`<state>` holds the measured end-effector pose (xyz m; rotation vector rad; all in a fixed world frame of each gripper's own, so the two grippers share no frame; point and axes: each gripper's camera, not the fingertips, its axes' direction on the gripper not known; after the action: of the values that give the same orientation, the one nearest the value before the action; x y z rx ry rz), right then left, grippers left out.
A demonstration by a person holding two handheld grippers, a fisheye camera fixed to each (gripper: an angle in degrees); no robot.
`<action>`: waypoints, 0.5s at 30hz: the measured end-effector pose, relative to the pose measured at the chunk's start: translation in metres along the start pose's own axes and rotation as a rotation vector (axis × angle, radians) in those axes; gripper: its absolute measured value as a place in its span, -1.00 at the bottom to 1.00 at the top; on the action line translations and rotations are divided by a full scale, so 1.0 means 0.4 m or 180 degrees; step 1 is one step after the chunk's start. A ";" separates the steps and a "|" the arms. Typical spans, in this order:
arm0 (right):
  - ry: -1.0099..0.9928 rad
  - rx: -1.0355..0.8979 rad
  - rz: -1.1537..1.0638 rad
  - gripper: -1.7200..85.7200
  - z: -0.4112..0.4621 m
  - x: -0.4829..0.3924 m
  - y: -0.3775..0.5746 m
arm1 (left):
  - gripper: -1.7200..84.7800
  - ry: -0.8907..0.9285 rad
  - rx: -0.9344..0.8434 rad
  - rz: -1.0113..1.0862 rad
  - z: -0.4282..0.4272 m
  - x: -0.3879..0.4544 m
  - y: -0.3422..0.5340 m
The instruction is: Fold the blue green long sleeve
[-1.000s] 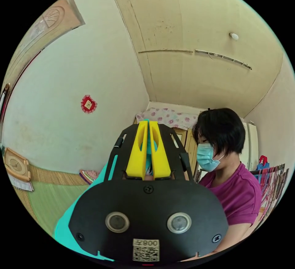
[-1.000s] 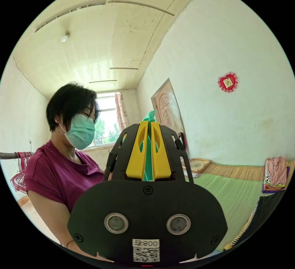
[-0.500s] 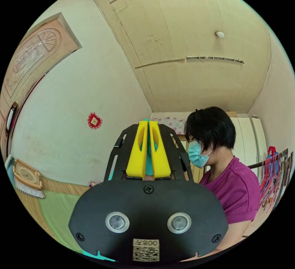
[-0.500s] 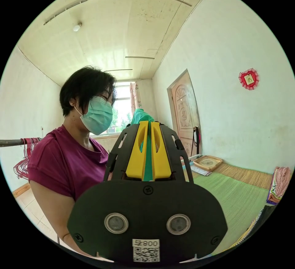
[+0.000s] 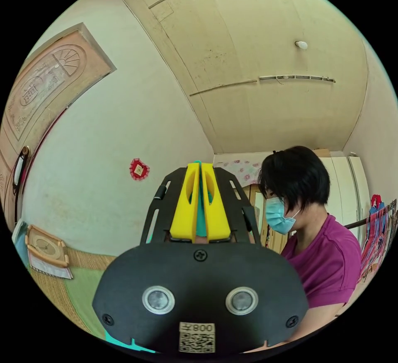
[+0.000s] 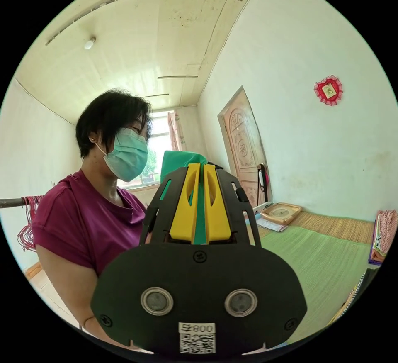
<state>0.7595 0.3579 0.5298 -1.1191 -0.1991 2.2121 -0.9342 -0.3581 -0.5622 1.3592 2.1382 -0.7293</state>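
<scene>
In the left gripper view we start at the far left with a carved wooden door (image 5: pixel 45 76), and low beside it a framed clock (image 5: pixel 44 247) lying at the edge of a green woven mat (image 5: pixel 85 292). On the pale wall a small red ornament (image 5: pixel 139 169) hangs. At the middle our left tongs (image 5: pixel 200 168) point upward, their yellow jaws pressed together on a strip of the blue green long sleeve (image 5: pixel 200 222), which shows between them as a narrow teal band; a sliver of the same cloth peeks out under the black mount at the lower left. To the right of the tongs is a person (image 5: pixel 319 247) in a magenta top, wearing a mask and looking down. At the far right edge a row of hangers (image 5: pixel 379 238) hangs on a rail.

In the right gripper view the hangers (image 6: pixel 29 226) sit at the far left, then the person (image 6: pixel 91 222) close beside the mount. At the middle our right tongs (image 6: pixel 200 167) are likewise closed, pinching the blue green long sleeve (image 6: pixel 182 160), which bunches just above and left of the jaw tips. Behind are a bright window (image 6: pixel 151 157), the door (image 6: pixel 242 147), the clock (image 6: pixel 281 212) and the mat (image 6: pixel 323 255). The ornament (image 6: pixel 328 90) is high on the wall, and a pile of folded cloths (image 6: pixel 383 230) rests at the far right.
</scene>
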 end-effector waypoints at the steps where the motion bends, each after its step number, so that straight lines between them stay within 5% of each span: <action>1: 0.0045 -0.0014 0.0052 -0.94 0.026 0.040 -0.006 | -0.95 -0.0114 -0.0052 0.0008 0.016 -0.040 0.011; 8: 0.0642 -0.0458 0.0793 -0.92 0.260 0.540 -0.033 | -0.92 -0.1204 -0.0836 -0.0012 0.203 -0.421 0.128; 15: 0.1436 -0.1061 0.2186 -0.89 0.450 1.134 0.169 | -0.80 -0.2113 -0.2221 -0.1559 0.307 -1.071 0.572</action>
<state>0.3943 0.6064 0.3119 -2.0841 0.0240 2.4608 -0.5472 -0.6371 -0.4086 0.1821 1.8807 -0.4347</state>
